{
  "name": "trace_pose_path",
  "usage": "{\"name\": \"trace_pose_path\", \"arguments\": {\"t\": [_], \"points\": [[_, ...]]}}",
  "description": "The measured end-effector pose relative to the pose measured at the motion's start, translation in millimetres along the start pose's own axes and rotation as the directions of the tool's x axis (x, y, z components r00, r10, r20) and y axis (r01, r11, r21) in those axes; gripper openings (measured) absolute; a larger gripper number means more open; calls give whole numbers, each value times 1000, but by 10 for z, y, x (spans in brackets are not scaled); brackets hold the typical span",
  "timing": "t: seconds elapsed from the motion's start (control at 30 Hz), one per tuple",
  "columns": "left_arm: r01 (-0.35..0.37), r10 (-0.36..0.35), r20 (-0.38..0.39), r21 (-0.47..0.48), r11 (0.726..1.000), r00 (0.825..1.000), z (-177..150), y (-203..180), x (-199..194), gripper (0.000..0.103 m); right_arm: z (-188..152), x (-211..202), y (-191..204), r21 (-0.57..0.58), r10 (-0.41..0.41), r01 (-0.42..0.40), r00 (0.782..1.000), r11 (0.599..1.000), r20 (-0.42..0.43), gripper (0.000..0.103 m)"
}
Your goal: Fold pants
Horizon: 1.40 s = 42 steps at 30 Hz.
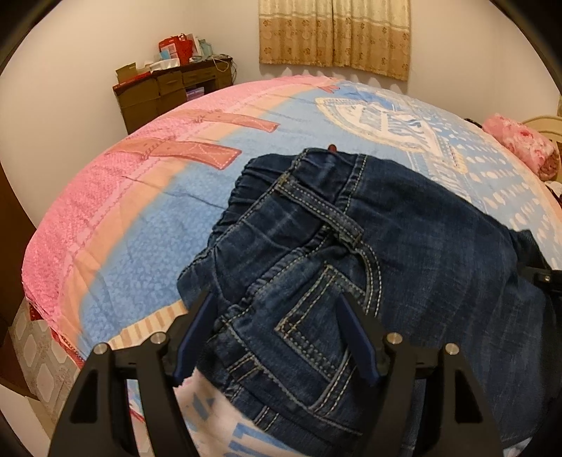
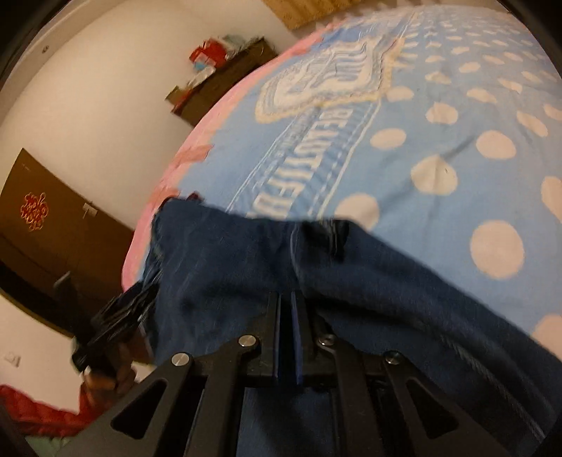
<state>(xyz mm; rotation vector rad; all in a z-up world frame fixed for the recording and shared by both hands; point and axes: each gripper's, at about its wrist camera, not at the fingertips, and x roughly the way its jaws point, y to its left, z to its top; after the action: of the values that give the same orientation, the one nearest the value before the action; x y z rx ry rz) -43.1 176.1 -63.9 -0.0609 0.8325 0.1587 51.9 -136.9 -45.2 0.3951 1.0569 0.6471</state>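
The left gripper (image 1: 277, 337) stands apart astride the jeans (image 1: 351, 246) at the pocket end, not clamping. The right gripper (image 2: 288, 334) is pinched together, seemingly on a denim fold. The jeans lie bunched on the bedspread (image 1: 140, 211): judged mid-fold, next lifting and laying flat. Beyond the jeans, a cluttered desk (image 1: 168, 88) and curtain (image 1: 333, 31); nothing obstructs

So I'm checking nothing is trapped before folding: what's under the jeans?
The jeans lie on the blue-and-pink bedsheet, visible all around. Anything beneath the denim is covered.
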Motion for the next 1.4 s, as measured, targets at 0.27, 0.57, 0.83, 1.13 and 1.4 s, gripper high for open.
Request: {"name": "trace_pose_path", "arguments": {"t": [0.27,0.57,0.83,1.13,1.4], "points": [[45,-52,-56,-125,991,997,-73,316,8,87,-10,-241,361,-141,-88,106,988,984,126,7],[-103,117,60,-207,973,991,178,1025,-290,86,213,12,354,-127,-324,357,919,925,225,5],[-121,132,100,-109,987,986,311,918,-225,86,-240,175,1500,-465,-54,121,987,877,154,9],[-230,266,151,-217,949,952,312,1573,-529,96,-548,1332,2476,-642,-14,-41,997,765,-81,9],[-238,254,120,-137,962,960,226,1514,-319,96,-776,1549,2626,-731,-189,202,977,652,102,10]]}}
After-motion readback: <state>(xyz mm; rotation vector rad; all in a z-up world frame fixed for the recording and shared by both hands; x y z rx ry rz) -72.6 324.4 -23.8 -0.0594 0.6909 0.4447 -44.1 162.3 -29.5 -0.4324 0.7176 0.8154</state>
